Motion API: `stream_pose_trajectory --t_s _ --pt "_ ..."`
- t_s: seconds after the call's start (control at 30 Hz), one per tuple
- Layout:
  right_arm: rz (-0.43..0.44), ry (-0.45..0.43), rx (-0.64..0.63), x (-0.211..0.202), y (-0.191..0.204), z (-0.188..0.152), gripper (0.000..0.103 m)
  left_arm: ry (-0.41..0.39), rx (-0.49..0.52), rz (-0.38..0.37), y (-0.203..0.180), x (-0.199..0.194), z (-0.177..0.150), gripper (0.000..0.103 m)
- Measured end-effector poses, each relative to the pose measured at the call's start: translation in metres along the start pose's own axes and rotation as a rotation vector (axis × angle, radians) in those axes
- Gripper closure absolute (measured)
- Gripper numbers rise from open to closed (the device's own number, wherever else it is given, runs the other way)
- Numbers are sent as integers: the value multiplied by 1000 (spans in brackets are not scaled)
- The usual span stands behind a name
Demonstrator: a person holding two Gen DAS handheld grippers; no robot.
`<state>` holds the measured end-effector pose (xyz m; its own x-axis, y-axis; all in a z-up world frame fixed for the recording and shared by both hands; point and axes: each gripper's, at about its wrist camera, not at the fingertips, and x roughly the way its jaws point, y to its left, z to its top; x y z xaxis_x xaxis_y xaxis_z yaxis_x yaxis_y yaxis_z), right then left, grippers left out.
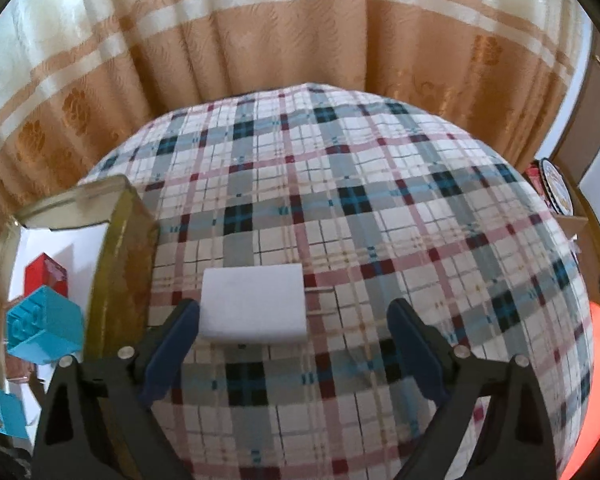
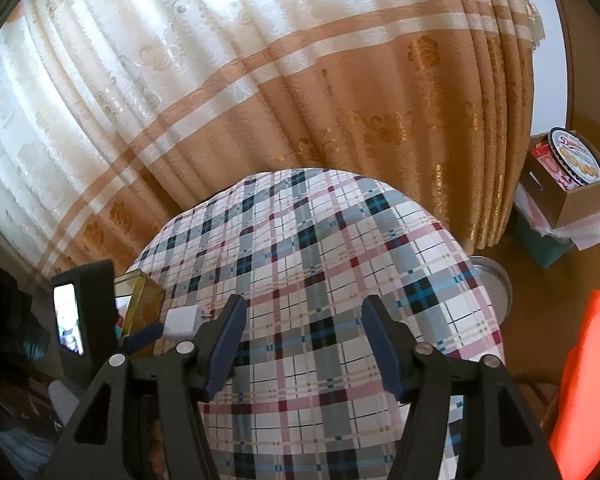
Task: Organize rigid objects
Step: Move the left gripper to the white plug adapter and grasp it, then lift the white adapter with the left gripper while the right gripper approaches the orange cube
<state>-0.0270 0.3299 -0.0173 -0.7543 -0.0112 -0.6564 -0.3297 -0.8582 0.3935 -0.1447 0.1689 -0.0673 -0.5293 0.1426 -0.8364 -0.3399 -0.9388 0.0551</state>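
left gripper held low over the plaid tabletop, jaws spread, white block probably touched by one finger, gold tin at left edge, right gripper hovered, jaws spread wide

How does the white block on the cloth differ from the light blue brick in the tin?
The white block is plain and smooth-topped; the light blue brick shows studs on one face. The white block lies flat on the plaid tablecloth, outside the gold tin; the light blue brick sits tilted inside it, beside a red brick. The white block lies by the open left gripper; the blue brick is off to its left. Both are boxy.
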Motion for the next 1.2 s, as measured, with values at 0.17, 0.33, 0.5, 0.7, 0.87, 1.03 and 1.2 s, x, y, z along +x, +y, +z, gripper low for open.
stream_pose_trajectory --t_s 0.17,0.33,0.5,0.7,0.87,1.03,1.2 --pt "-6 4 9 0 -5 -1 40 13 -95 -29 10 12 5 15" --pt "-12 11 25 2 -11 -3 40 -7 -97 -24 12 8 3 26" --pt "-19 5 23 -1 -12 -5 40 -18 -90 -52 18 1 -4 34" --pt "-16 1 7 -5 -16 -13 40 -25 -71 -119 15 -11 -18 34" --pt "-21 8 -42 -12 -22 -29 40 -61 -50 -165 16 -37 -31 34" --pt "8 14 -116 -22 -23 -48 40 -93 -16 -144 19 -60 -46 34" --pt "78 16 -219 -40 -14 -67 40 -101 -4 -124 22 -74 -61 34"
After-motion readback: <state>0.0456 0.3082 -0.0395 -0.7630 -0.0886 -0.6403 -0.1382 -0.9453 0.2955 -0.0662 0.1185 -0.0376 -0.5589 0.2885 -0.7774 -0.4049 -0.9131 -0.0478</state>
